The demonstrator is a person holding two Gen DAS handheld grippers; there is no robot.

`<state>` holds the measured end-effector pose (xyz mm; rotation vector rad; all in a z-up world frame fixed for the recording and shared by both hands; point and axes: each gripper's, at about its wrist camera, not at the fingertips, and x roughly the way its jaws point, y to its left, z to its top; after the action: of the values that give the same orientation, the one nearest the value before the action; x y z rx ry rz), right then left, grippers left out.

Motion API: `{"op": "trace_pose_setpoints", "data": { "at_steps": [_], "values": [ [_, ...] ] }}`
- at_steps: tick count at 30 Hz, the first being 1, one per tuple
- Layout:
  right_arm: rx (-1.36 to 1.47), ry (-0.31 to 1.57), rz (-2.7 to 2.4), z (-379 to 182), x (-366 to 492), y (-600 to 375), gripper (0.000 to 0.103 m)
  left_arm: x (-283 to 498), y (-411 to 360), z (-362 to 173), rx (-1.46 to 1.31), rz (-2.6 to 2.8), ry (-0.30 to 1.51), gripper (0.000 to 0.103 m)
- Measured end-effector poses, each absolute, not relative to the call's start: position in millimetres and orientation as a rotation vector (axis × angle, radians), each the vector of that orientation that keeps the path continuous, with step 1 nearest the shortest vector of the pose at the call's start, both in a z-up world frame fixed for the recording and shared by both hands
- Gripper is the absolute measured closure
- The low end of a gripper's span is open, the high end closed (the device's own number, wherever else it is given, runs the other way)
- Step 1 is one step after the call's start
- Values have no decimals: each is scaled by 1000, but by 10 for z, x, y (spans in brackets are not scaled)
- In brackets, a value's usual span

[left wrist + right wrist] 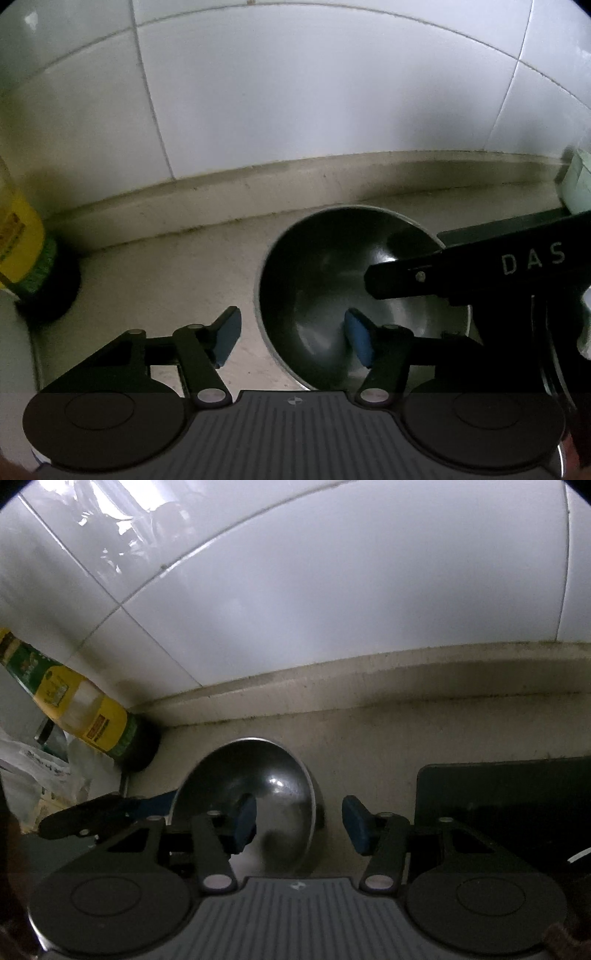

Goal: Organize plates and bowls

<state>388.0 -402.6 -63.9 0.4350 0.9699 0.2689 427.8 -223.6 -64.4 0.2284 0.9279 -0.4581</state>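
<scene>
A steel bowl is seen on the counter near the tiled wall. Only the right view shows the black tray. Each rim side is straddled, ungripped, by the left gripper and right gripper, both angled downward.

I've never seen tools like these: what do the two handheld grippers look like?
Each gripper, left and right, has black linkage arms with silver rivets, blue pads on its fingertips and a ribbed grey body. The right one's side carries white letters "DAS".
</scene>
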Motion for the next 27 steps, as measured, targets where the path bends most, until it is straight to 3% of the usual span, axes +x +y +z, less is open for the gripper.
{"op": "trace_pose_setpoints", "data": {
  "at_steps": [2, 6, 27],
  "values": [
    [459, 984, 283, -662, 3889, -4028, 59, 4310, -2234, -648, 219, -465, 935, 35],
    [488, 1011, 296, -736, 3913, -4042, 65, 4345, -2243, -630, 217, -496, 935, 48],
    [583, 960, 310, -617, 3952, -4155, 66, 4250, -2297, -282, 188, -477, 853, 48]
  ]
}}
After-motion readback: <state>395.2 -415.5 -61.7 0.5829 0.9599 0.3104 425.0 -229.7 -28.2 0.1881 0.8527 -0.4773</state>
